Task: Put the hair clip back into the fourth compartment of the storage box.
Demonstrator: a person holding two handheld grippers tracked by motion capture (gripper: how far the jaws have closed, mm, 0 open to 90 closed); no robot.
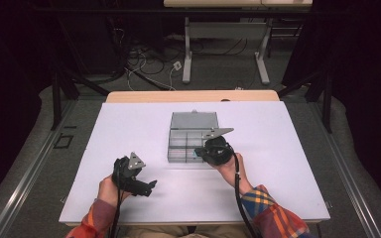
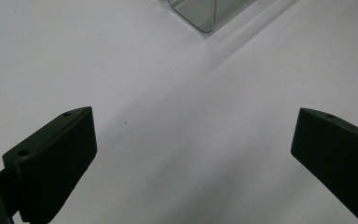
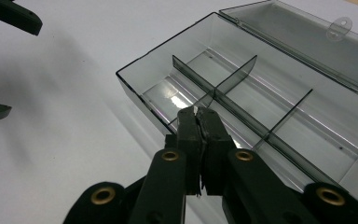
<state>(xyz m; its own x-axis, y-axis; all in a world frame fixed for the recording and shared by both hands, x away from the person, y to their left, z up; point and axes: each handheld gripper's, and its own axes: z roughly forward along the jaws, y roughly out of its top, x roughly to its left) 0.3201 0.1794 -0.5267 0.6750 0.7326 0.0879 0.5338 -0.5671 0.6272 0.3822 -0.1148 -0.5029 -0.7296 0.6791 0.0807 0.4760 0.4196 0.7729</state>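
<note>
- Organizer box (image 1: 192, 136) sits open on the white table (image 1: 129, 124), lid (image 1: 194, 120) laid back; it lies ahead and to the right of the left gripper (image 1: 151, 187), whose jaws are spread wide over bare table.
- Right gripper (image 3: 197, 111) sits at the box's near edge, jaws pressed together on what looks like a thin clear divider (image 3: 195, 110); I cannot tell which slot it seats in.
- Advice: keep the divider upright, move it straight along its slot, and steady the box with the free gripper.

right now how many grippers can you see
2. The left gripper, open, is over the table's near left; the right gripper, shut, is at the open box's near edge.
</note>
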